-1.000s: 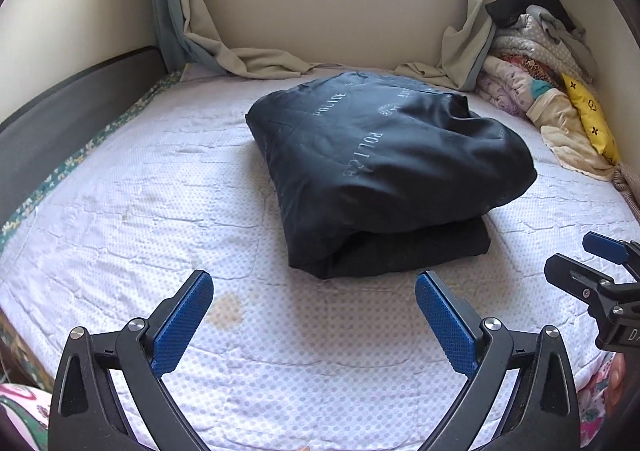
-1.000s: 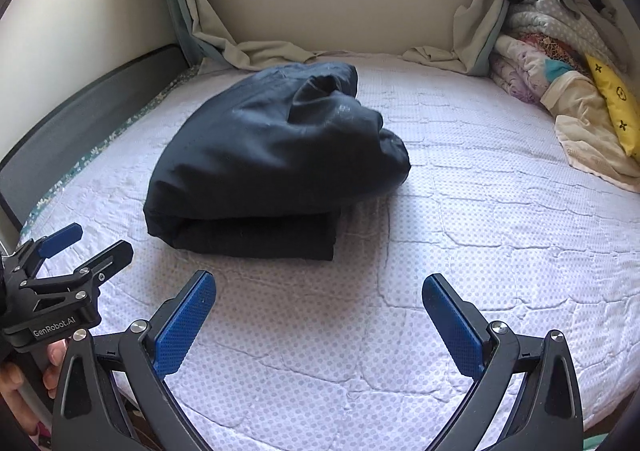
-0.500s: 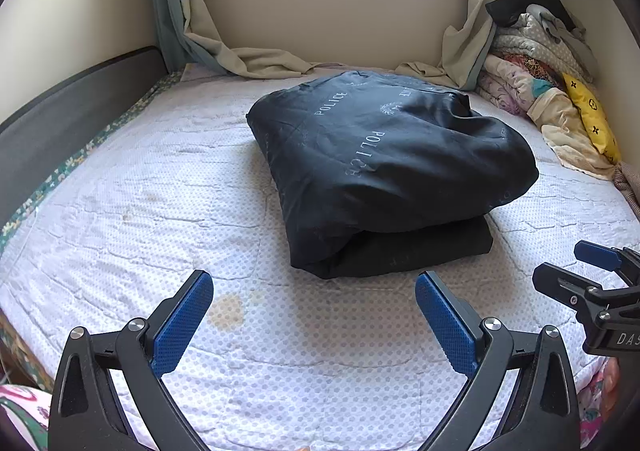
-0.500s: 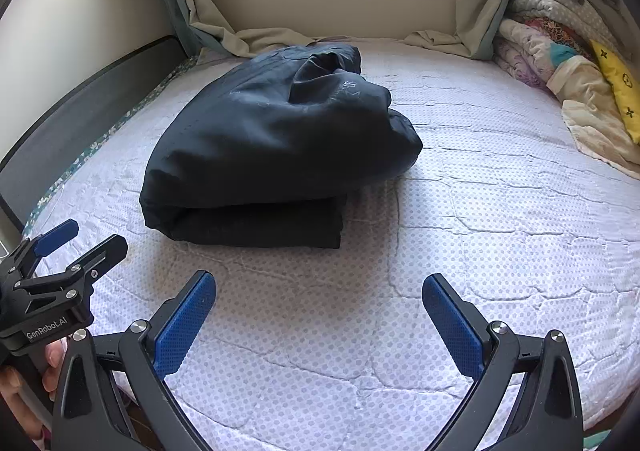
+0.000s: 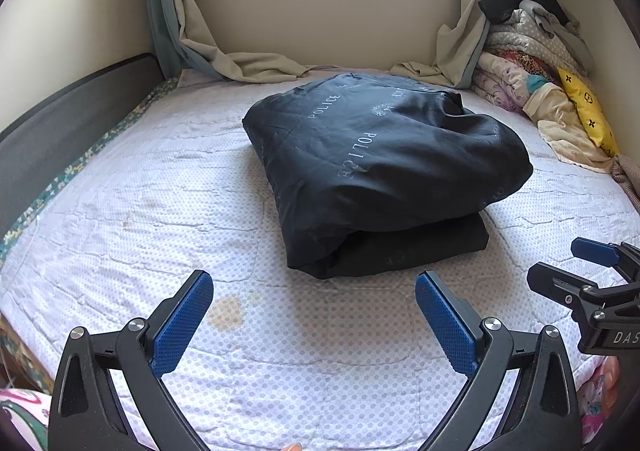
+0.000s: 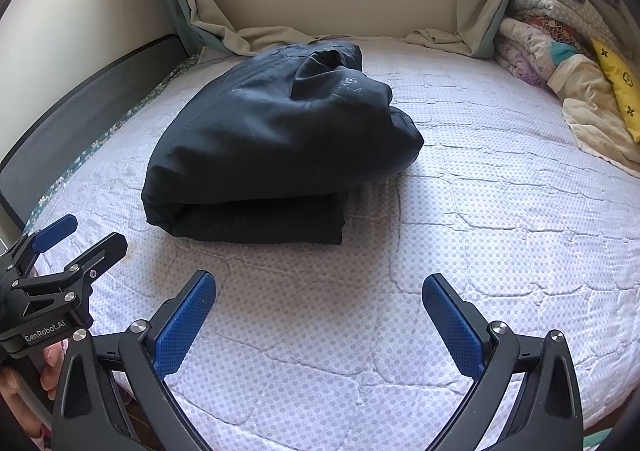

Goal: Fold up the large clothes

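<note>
A dark navy garment (image 5: pixel 380 171) printed with "POLICE" lies folded in a thick bundle on the white quilted bed (image 5: pixel 140 211). It also shows in the right wrist view (image 6: pixel 272 147), left of centre. My left gripper (image 5: pixel 314 291) is open and empty, just short of the bundle's near edge. My right gripper (image 6: pixel 320 293) is open and empty, near the bed's front edge, to the right of the bundle's near corner. Each gripper shows in the other's view, the right one (image 5: pixel 576 267) and the left one (image 6: pixel 76 239), both open.
A pile of bedding with a yellow pillow (image 5: pixel 584 111) lies along the right wall. Curtains (image 5: pixel 248 63) drape onto the bed's far edge under the window sill. A dark headboard (image 5: pixel 60 123) runs along the left side. A yellowish stain (image 5: pixel 226 313) marks the quilt.
Both grippers have drawn slightly closer to the bundle. The right wrist view has tilted down and the bundle sits larger in it. Jaws stay open.
</note>
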A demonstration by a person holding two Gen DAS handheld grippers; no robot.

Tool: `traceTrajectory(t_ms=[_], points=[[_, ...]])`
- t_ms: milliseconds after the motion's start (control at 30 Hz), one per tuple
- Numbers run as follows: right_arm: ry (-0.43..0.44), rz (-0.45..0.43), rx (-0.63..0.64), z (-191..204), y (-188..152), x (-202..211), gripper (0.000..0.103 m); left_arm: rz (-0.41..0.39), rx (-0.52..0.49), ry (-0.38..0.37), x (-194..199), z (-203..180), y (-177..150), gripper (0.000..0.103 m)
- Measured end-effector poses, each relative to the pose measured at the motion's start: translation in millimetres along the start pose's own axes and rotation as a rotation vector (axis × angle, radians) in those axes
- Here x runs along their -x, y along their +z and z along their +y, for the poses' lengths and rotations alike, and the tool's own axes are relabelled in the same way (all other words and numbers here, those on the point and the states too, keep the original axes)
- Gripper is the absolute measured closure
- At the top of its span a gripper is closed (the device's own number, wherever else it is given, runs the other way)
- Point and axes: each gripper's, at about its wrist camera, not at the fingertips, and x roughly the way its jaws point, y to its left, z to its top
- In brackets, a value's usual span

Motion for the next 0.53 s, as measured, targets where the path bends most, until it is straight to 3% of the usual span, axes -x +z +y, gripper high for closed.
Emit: traceTrajectory(t_ms=[367, 533], points=[[-0.031, 0.021, -0.028, -5, -3, -5, 0.000, 0.000, 0.045, -0.019, 2, 10, 0, 0.001], [-0.036, 0.041, -0.071, -15, -4, -7, 0.000, -0.027, 0.020, -0.007, 6, 8, 0, 0.001]])
